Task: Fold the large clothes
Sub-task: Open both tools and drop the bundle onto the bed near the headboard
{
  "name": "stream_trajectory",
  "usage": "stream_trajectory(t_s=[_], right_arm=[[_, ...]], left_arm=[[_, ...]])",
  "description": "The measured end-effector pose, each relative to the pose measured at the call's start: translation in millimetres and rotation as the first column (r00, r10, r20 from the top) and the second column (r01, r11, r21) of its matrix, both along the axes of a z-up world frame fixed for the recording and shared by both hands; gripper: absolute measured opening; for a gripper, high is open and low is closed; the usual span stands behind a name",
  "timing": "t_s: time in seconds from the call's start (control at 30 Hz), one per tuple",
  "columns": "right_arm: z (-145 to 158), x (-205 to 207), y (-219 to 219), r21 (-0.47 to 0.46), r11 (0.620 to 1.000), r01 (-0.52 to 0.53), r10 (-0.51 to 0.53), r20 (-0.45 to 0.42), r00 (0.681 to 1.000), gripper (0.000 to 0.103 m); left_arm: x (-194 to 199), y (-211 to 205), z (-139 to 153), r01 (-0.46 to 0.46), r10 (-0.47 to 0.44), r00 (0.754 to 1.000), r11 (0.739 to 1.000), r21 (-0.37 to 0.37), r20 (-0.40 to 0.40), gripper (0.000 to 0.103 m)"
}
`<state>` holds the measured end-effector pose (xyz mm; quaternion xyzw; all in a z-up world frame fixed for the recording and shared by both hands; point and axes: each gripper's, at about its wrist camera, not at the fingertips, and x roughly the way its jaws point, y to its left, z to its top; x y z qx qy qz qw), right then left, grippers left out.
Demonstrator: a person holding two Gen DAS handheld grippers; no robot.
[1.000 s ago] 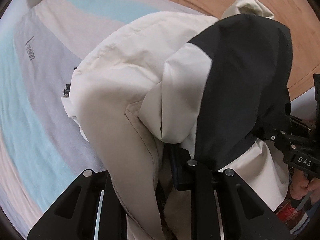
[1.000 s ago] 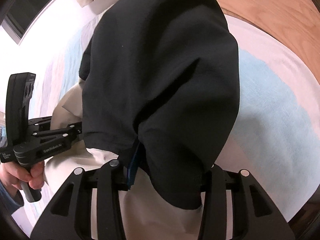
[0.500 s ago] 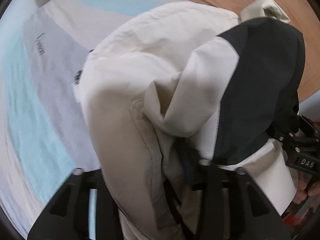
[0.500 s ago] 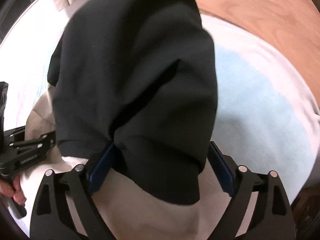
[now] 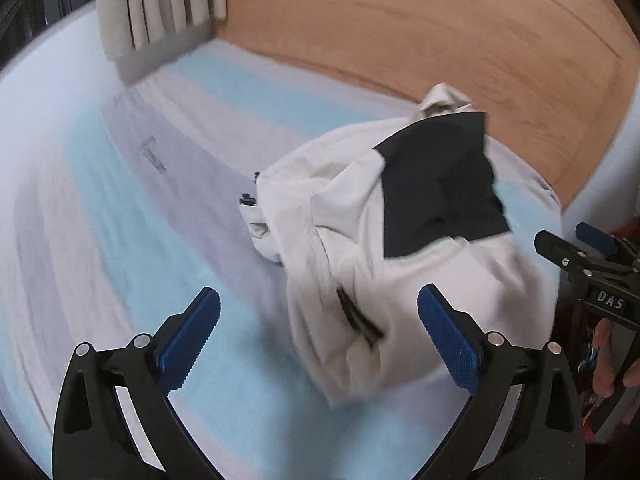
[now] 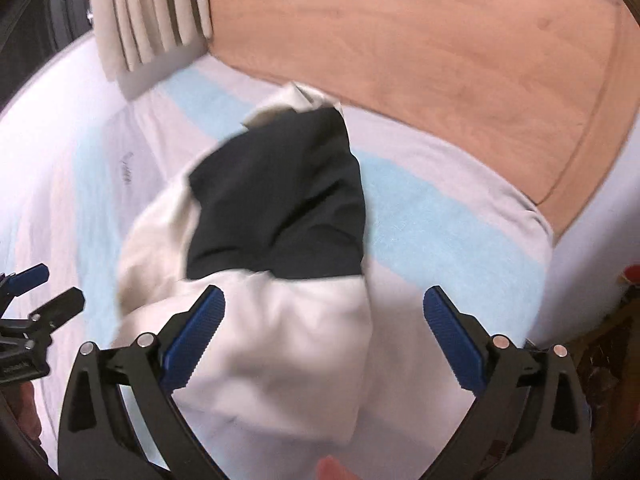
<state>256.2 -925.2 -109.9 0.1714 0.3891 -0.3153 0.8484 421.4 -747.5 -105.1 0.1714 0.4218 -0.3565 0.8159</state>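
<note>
A cream and black jacket (image 5: 352, 240) lies in a folded heap on the striped bed sheet (image 5: 120, 240). My left gripper (image 5: 318, 294) hovers above and short of it. Its jaws are opening wide and the blue pads (image 5: 188, 336) touch nothing; the cloth lies below them. In the right wrist view the same jacket (image 6: 276, 208) shows its black panel on top. My right gripper (image 6: 324, 292) hangs over the cream part, its jaws opening too and clear of the cloth. Each gripper shows at the edge of the other's view: right gripper (image 5: 592, 268), left gripper (image 6: 32, 304).
A wooden headboard (image 5: 440, 40) runs along the far side of the bed. A pleated beige curtain (image 5: 160, 4) hangs at the back left. The bed's right edge (image 6: 552, 240) drops off near the jacket. A person's hand (image 5: 612, 360) holds the right gripper's handle.
Both grippers have let go of the jacket, opened wide and drawn back and up. The jacket, which filled both views, now lies lower and farther off on the sheet.
</note>
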Motion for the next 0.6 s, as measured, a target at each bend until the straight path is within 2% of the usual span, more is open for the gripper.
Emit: stream_trajectory(t_s=[0.13, 0.23, 0.37, 0.47, 0.53, 0.6], right_arm=[[34.2, -17.3, 59.5, -0.048, 0.998, 0.037, -0.035, 0.044, 0.998, 0.096], [55.4, -42.8, 106.1, -0.117, 0.989, 0.094, -0.09, 0.044, 0.995, 0.096], [68.9, -92.6, 169.4, -0.14, 0.978, 0.155, -0.15, 0.046, 0.988, 0.096], [68.0, -121.3, 203.6, -0.122, 0.975, 0.185, -0.178, 0.065, 0.982, 0.096], [66.9, -134.7, 221.7, -0.128, 0.971, 0.202, -0.197, 0.047, 0.979, 0.096], [64.9, -149.1, 238.2, -0.133, 0.972, 0.191, -0.188, 0.036, 0.981, 0.096]], left_arm=[[-36.0, 49.6, 33.1, 0.028, -0.028, 0.999, 1.0, -0.012, 0.021, 0.097], [-65.7, 88.1, 40.2, 0.036, -0.035, 0.998, 0.999, -0.02, 0.048, 0.097], [-106.4, 138.0, 53.0, 0.04, -0.038, 0.997, 0.999, -0.03, 0.065, 0.097], [-141.2, 171.0, 56.5, 0.05, -0.048, 0.992, 0.999, -0.018, 0.113, 0.097], [-162.6, 188.8, 59.1, 0.041, -0.039, 0.99, 0.999, -0.013, 0.136, 0.097], [-179.2, 201.9, 61.4, 0.031, -0.029, 0.991, 0.999, -0.015, 0.132, 0.097]])
